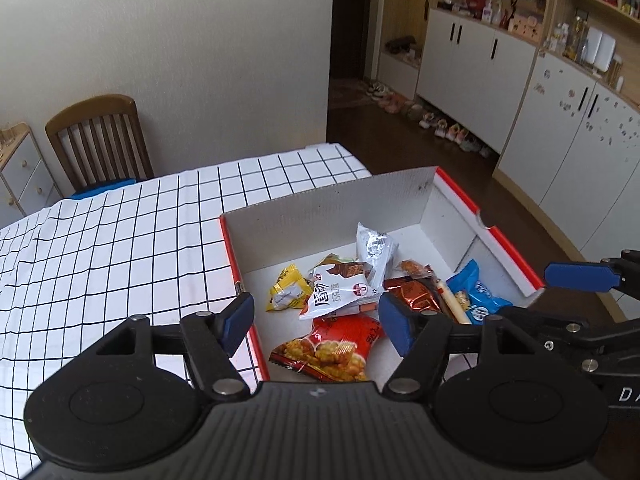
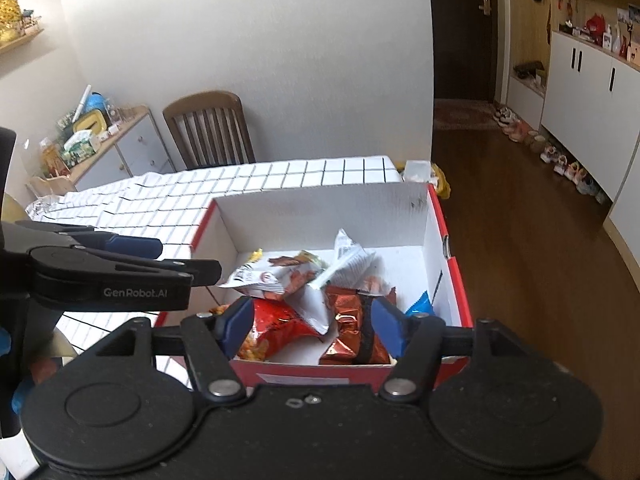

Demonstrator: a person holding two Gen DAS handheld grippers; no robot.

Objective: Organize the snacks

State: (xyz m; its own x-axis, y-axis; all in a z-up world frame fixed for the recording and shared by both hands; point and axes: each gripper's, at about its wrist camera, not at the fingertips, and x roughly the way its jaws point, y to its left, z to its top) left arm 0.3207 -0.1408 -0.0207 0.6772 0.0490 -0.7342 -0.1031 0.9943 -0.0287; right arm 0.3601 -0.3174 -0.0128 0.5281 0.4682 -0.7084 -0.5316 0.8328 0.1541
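Note:
A red-and-white cardboard box (image 1: 328,204) stands on the grid-patterned tablecloth (image 1: 120,248), by the table's right edge. Inside lie several snack packets: a yellow one (image 1: 289,294), a white one (image 1: 340,292), a silver one (image 1: 374,250), a red bag (image 1: 340,344), a copper one (image 1: 416,294) and a blue one (image 1: 476,292). My left gripper (image 1: 318,320) hovers open over the box's near left corner with nothing between its fingers. My right gripper (image 2: 312,322) is open above the box's (image 2: 320,208) near wall, over the red bag (image 2: 276,324) and copper packet (image 2: 352,320), holding nothing.
A wooden chair (image 1: 100,140) stands at the table's far side beside a small drawer cabinet (image 2: 120,148). The left gripper (image 2: 176,260) reaches in from the left in the right wrist view. Wood floor (image 2: 520,240), white cupboards and a row of shoes lie to the right.

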